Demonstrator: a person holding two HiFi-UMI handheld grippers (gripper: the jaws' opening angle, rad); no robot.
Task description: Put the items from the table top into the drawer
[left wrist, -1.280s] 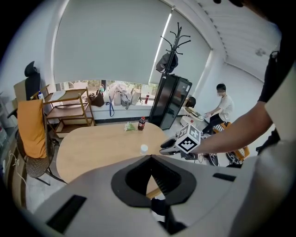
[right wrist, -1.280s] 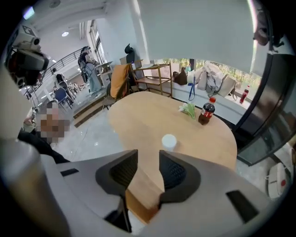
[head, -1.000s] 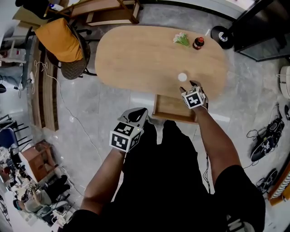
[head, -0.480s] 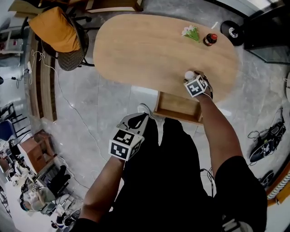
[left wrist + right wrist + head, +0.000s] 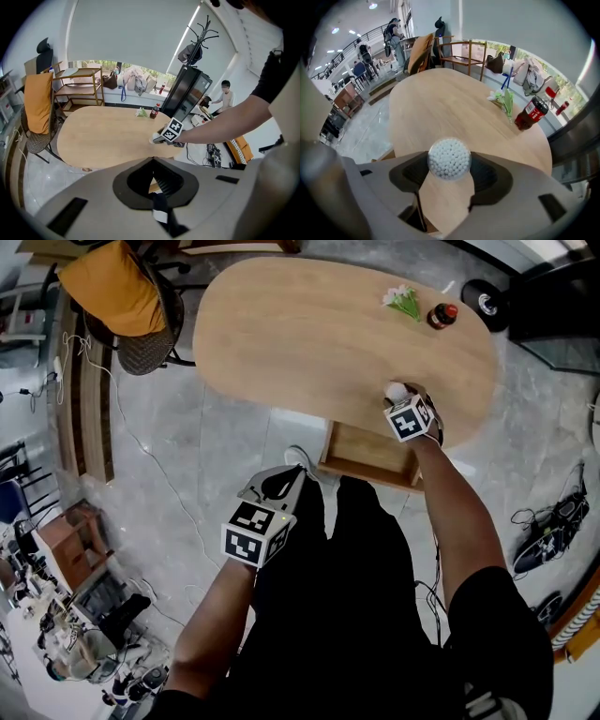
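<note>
A round clear tub of cotton swabs (image 5: 396, 391) stands near the front edge of the oval wooden table (image 5: 309, 334). My right gripper (image 5: 403, 399) points down over it. Its jaws have just been closing, and the tub (image 5: 449, 158) fills the gap, with both pads against its sides. A cola bottle (image 5: 442, 316) and a green sprig with white flowers (image 5: 404, 301) lie at the table's far right. The wooden drawer (image 5: 361, 454) stands open below the near edge. My left gripper (image 5: 281, 486) hangs shut over the person's lap, holding nothing.
A chair draped in orange cloth (image 5: 117, 296) stands at the table's left end. Shoes (image 5: 544, 545) and cables lie on the grey floor to the right. A dark cabinet (image 5: 187, 93) and a seated person (image 5: 225, 96) are beyond the table.
My right gripper has come forward and down from the drawer's edge, and its jaws now flank the tub. The left gripper has sunk a little by the lap.
</note>
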